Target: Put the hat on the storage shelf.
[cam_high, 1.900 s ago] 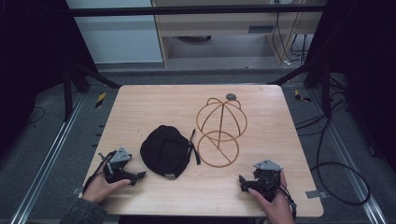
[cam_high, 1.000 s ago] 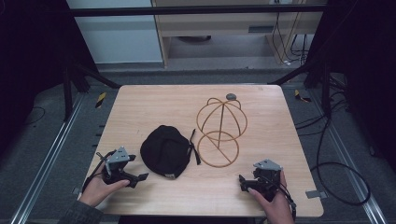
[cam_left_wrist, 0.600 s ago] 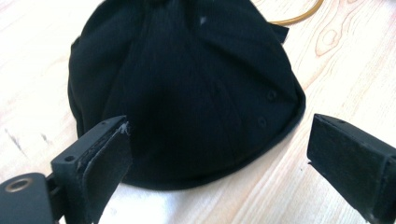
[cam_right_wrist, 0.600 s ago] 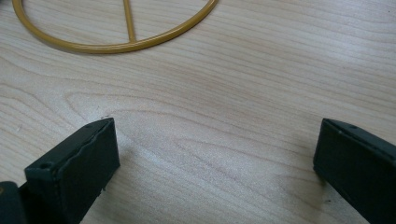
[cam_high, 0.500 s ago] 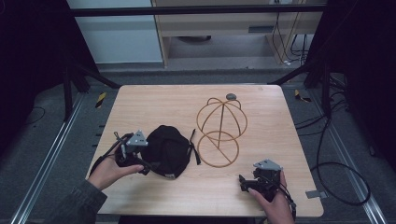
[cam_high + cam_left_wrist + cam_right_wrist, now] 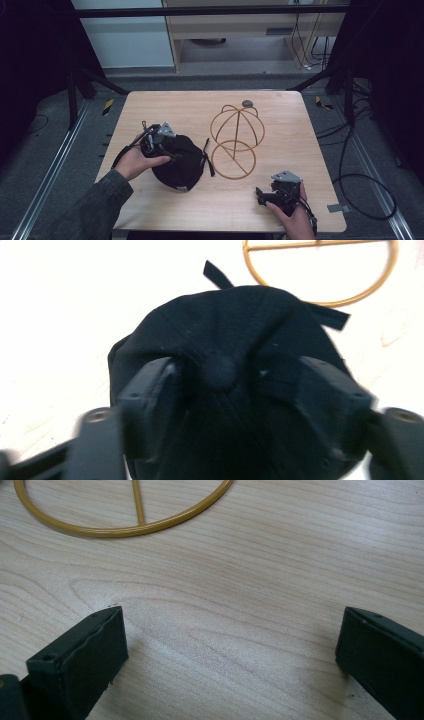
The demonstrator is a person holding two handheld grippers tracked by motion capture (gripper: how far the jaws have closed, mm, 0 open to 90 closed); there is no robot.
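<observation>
A black cap (image 6: 186, 167) lies crown up on the left half of the wooden table (image 6: 170, 105). My left gripper (image 6: 171, 150) comes down on its crown from the left. Its jaws have just been closing, and in the left gripper view (image 6: 235, 380) the pads pinch a creased fold of the cap (image 6: 240, 315) around its top button. To the right of the cap stands a gold wire hat stand (image 6: 237, 127), a dome above a flat ring (image 6: 350, 296). My right gripper (image 6: 262, 194) rests open near the table's front right edge, with bare wood between its jaws (image 6: 230, 645) and the ring (image 6: 125, 530) beyond them.
A small grey round object (image 6: 247, 103) lies on the table just behind the stand. The cap's black strap ends (image 6: 207, 155) point toward the stand's ring. Cables (image 6: 360, 180) run over the floor to the right of the table.
My left hand has moved up and right from the table's front left edge onto the cap, and its jaws have closed in on the crown. The right hand has stayed put.
</observation>
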